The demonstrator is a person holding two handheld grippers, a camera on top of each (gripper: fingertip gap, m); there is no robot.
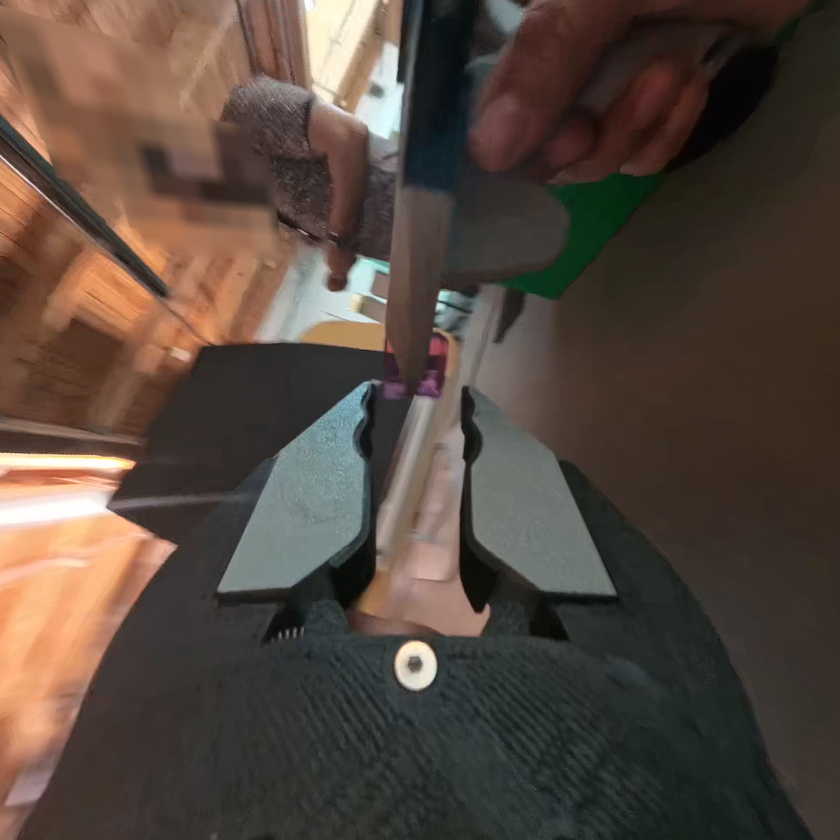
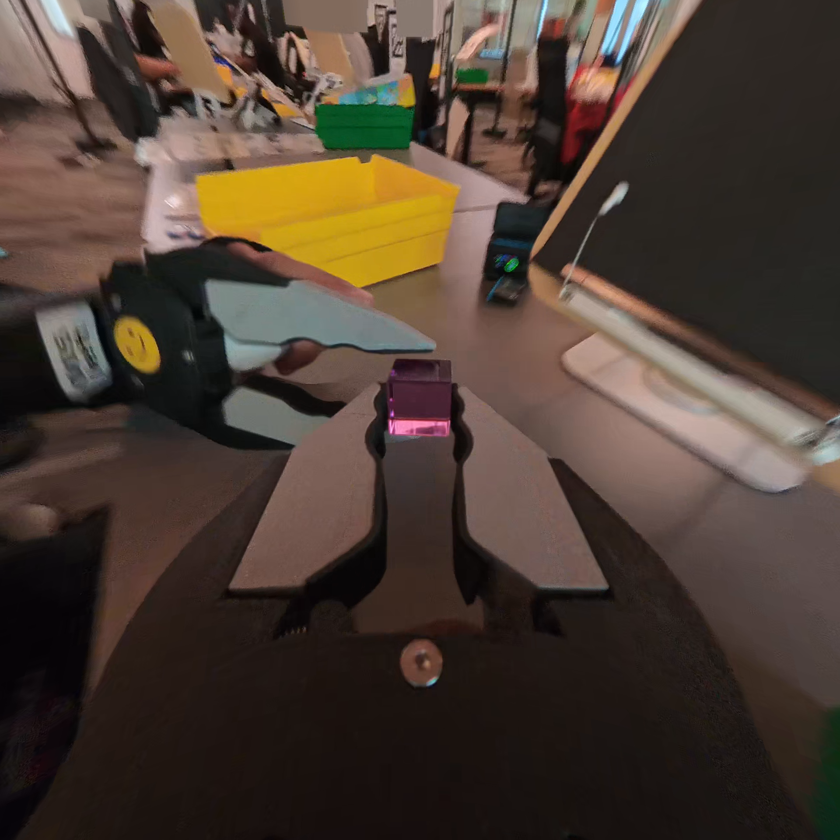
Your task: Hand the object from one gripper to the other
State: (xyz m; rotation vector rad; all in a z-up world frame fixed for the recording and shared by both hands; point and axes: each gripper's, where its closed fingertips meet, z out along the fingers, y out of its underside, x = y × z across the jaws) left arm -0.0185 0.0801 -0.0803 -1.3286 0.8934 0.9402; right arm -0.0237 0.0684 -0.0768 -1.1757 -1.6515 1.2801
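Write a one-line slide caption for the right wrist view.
Right gripper holds a purple cube at its tips as the left gripper reaches in above it, yellow bin behind.

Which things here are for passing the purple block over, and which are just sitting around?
For the job:
- purple cube, pinched in the right hand-held gripper
- left hand-held gripper, open, close beside the cube

Just lying about:
- yellow bin
- green bin
- small black device
- monitor
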